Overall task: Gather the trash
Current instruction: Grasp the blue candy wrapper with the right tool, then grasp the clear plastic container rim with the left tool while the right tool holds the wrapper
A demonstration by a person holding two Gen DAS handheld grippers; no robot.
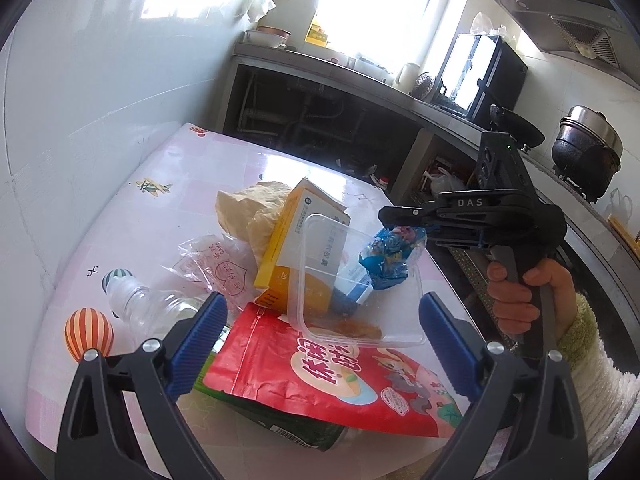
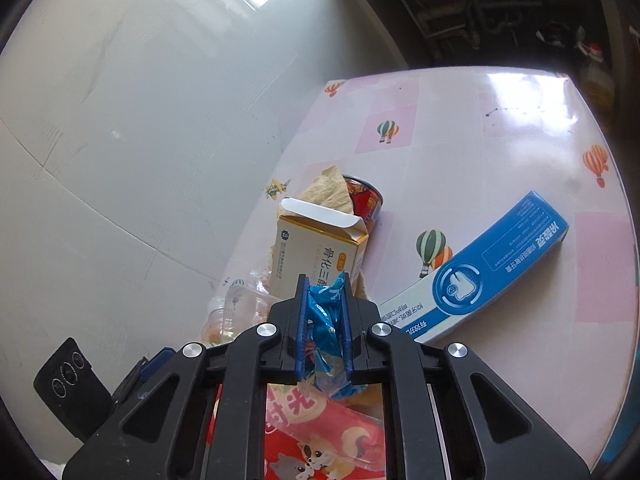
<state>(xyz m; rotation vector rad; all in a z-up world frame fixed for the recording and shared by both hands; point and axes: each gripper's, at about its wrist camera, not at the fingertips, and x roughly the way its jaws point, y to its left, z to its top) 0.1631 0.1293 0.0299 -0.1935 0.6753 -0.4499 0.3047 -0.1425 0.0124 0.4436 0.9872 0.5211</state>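
Table [image 2: 460, 152] in pink cloth carries my trash pile: red snack bag [image 1: 320, 376], clear tray [image 1: 360, 280], yellow box [image 2: 316, 248]. My left gripper [image 1: 320, 344] stands apart over the bag. Right gripper [image 2: 325, 320] is clamped on blue wrapper [image 2: 326, 316].

Green can [image 1: 308, 432] mostly buried under red snack pouch [image 1: 320, 376], only barcode edge showing. Clear bottle [image 1: 140, 304] partly masked by near blue pad of left gripper [image 1: 322, 344]. Red tin [image 2: 366, 204] half hidden behind crumpled brown paper [image 2: 328, 192] and yellow medicine box [image 2: 316, 248]. Near end of blue toothpaste box [image 2: 480, 272] covered by right gripper [image 2: 325, 320]. Sleeve [image 1: 600, 380] cut off at right edge.
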